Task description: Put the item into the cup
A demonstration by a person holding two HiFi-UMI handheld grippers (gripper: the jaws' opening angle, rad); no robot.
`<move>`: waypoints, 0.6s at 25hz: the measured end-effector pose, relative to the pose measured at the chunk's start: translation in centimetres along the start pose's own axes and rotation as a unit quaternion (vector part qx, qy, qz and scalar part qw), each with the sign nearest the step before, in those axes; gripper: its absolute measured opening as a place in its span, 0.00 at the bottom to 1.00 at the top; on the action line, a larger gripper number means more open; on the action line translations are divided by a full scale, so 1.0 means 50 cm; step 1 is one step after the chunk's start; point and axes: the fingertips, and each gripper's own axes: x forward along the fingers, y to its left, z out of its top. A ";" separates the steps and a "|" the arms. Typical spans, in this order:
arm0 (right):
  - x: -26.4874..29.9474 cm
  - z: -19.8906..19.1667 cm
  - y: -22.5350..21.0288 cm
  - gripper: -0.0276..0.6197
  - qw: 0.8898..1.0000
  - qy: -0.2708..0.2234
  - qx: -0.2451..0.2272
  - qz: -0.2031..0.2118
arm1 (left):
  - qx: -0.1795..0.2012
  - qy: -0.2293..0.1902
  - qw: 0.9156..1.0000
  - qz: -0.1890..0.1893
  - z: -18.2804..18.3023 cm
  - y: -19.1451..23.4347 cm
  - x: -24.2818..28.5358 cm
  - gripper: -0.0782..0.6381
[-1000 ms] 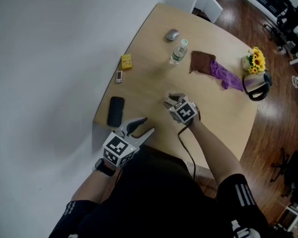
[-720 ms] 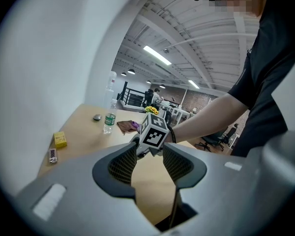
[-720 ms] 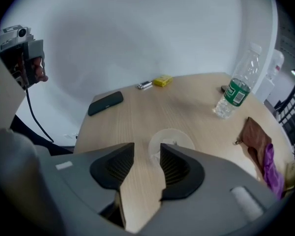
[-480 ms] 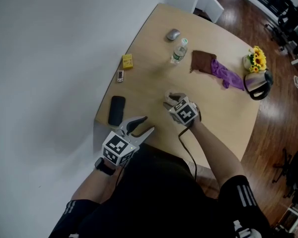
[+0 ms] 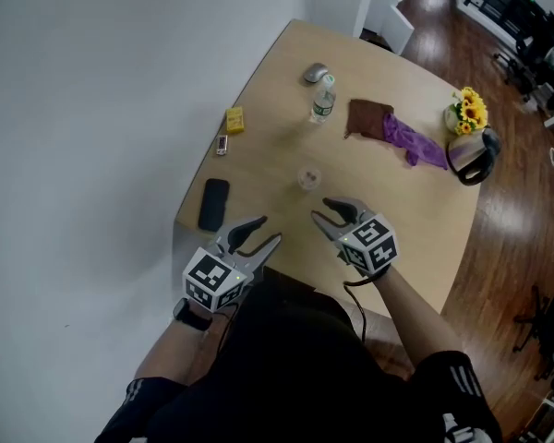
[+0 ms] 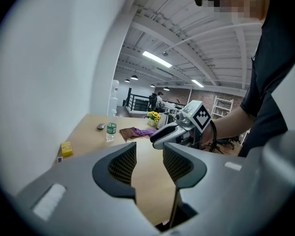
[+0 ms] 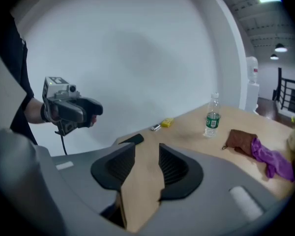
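A small clear cup (image 5: 308,178) stands upright on the wooden table (image 5: 277,169), out in the middle; what it holds I cannot tell. My right gripper (image 5: 323,212) hovers just short of it on the near side, apart from it, its jaws closing a little with nothing between them (image 7: 147,166). My left gripper (image 5: 270,229) hangs at the table's near edge, open and holding nothing (image 6: 148,161). Each gripper shows in the other's view, the right one (image 6: 160,137) and the left one (image 7: 96,109). The cup is hidden in both gripper views.
At the left lie a black case (image 5: 213,204), a small lighter-like thing (image 5: 222,145) and a yellow box (image 5: 234,120). Farther off are a water bottle (image 5: 322,100), a mouse (image 5: 316,73), brown cloth (image 5: 367,118), purple cloth (image 5: 411,143), sunflowers (image 5: 468,113) and black headphones (image 5: 473,155).
My right gripper has drawn back toward the near edge from the table's middle, and the clear cup now shows where it was. The left gripper has hardly moved.
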 end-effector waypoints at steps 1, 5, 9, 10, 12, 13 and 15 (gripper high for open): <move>-0.020 -0.003 0.015 0.29 1.000 -0.016 0.021 0.009 | 0.001 0.001 1.000 -0.003 0.001 -0.014 -0.005 0.34; -0.099 -0.016 0.084 0.29 0.994 -0.071 0.082 0.034 | 0.007 0.003 1.000 -0.024 0.003 -0.074 -0.021 0.34; -0.169 -0.026 0.157 0.29 0.990 -0.106 0.097 0.008 | 0.027 -0.006 0.998 -0.054 -0.017 -0.117 -0.056 0.34; -0.186 -0.027 0.177 0.29 0.988 -0.116 0.101 -0.003 | 0.031 -0.008 0.998 -0.061 -0.017 -0.126 -0.071 0.34; -0.217 -0.028 0.224 0.29 0.983 -0.142 0.114 -0.025 | 0.038 -0.010 0.996 -0.078 -0.020 -0.151 -0.107 0.34; -0.231 -0.028 0.251 0.29 0.979 -0.157 0.123 -0.034 | 0.044 -0.010 0.995 -0.087 -0.029 -0.163 -0.128 0.34; -0.255 -0.035 0.304 0.28 0.971 -0.186 0.144 -0.051 | 0.058 -0.012 0.993 -0.103 -0.059 -0.186 -0.172 0.34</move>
